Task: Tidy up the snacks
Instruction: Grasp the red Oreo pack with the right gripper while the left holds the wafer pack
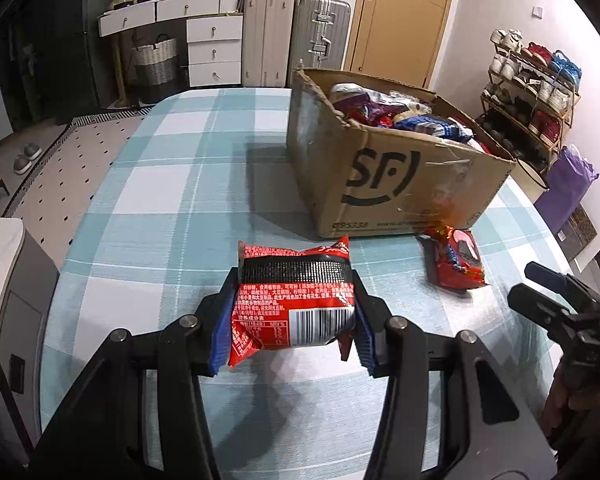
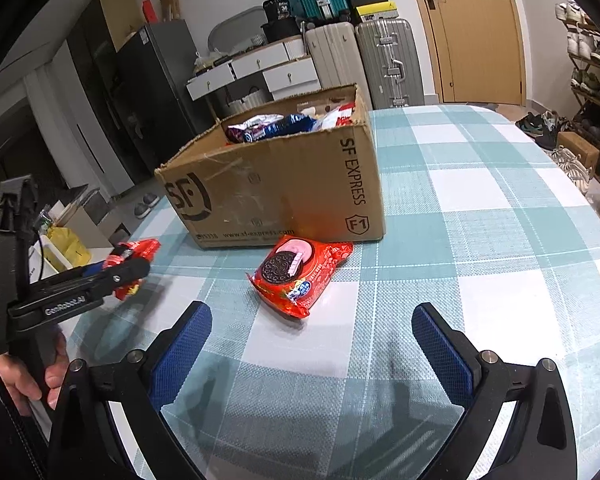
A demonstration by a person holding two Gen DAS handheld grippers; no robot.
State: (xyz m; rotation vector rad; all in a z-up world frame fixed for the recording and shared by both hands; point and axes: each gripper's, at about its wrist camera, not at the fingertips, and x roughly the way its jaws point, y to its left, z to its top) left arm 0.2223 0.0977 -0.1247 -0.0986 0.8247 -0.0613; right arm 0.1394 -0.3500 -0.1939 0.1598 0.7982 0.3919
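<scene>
The left gripper (image 1: 294, 312) pinches a red foil cookie packet with a barcode (image 1: 296, 304) above the blue-and-white checked tablecloth (image 1: 172, 200). The brown cardboard SF box of snacks (image 1: 384, 184) stands at one o'clock from it. A second red Oreo packet (image 2: 300, 274) lies at twelve o'clock before the right gripper (image 2: 312, 344), whose jaws are spread. Best to carry the held packet high over the rim, then release.

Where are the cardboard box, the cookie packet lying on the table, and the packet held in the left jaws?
cardboard box (image 2: 284, 188): right wrist view, front wall.
cookie packet (image 2: 300, 272): right wrist view, middle of its printed face.
held packet (image 1: 296, 304): left wrist view, middle of its back label.
</scene>
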